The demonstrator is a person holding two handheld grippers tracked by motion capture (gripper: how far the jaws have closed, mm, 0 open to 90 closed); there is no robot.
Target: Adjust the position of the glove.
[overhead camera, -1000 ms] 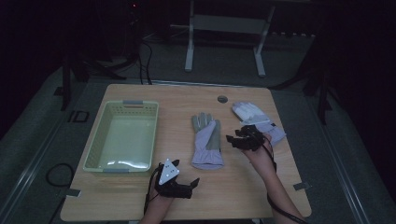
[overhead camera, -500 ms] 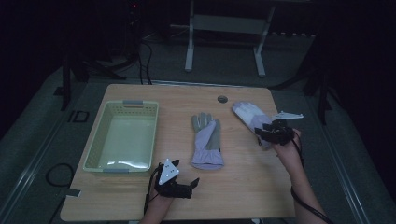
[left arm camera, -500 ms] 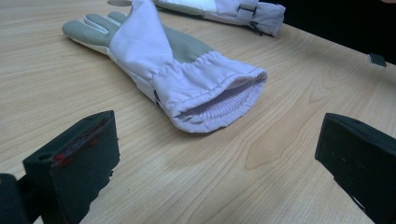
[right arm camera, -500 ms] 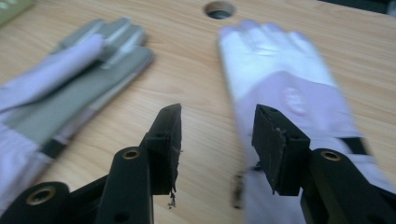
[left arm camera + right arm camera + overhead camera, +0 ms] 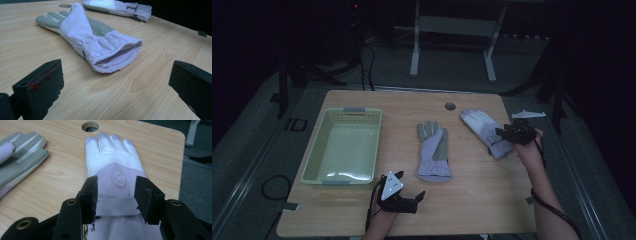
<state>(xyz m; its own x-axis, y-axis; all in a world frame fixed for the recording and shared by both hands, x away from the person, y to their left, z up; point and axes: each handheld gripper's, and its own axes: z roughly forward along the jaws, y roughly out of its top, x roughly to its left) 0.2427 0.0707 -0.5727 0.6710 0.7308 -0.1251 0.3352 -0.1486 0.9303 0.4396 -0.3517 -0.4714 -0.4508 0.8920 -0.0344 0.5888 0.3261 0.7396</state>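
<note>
Two gloves on a wooden table (image 5: 472,200); pale green basket (image 5: 343,145) at the far left, nothing visible in it.

Right gripper (image 5: 116,195): jaws parted, one on each side of the wrist band of the far glove (image 5: 113,170), low over it. This glove lies flat, back up, round logo patch just ahead of the jaws, its four finger ends pointing away toward the round hole in the table (image 5: 90,125). Whether the pads already touch the cloth cannot be told; they are not yet closed on it.

Left gripper (image 5: 117,82): jaws wide apart, nothing between them, resting near the table's front edge. The near glove (image 5: 92,40) lies ahead of it, open cuff facing the jaws, well apart.

Handling, judged: soft, light fabric, limp, will fold and drape once lifted; not fragile, not slippery. The gathered, thicker wrist band between the right jaws looks like the best hold; pinching a ridge of cloth there should carry the whole glove. For the near glove, the elastic cuff rim is the obvious grip point.
</note>
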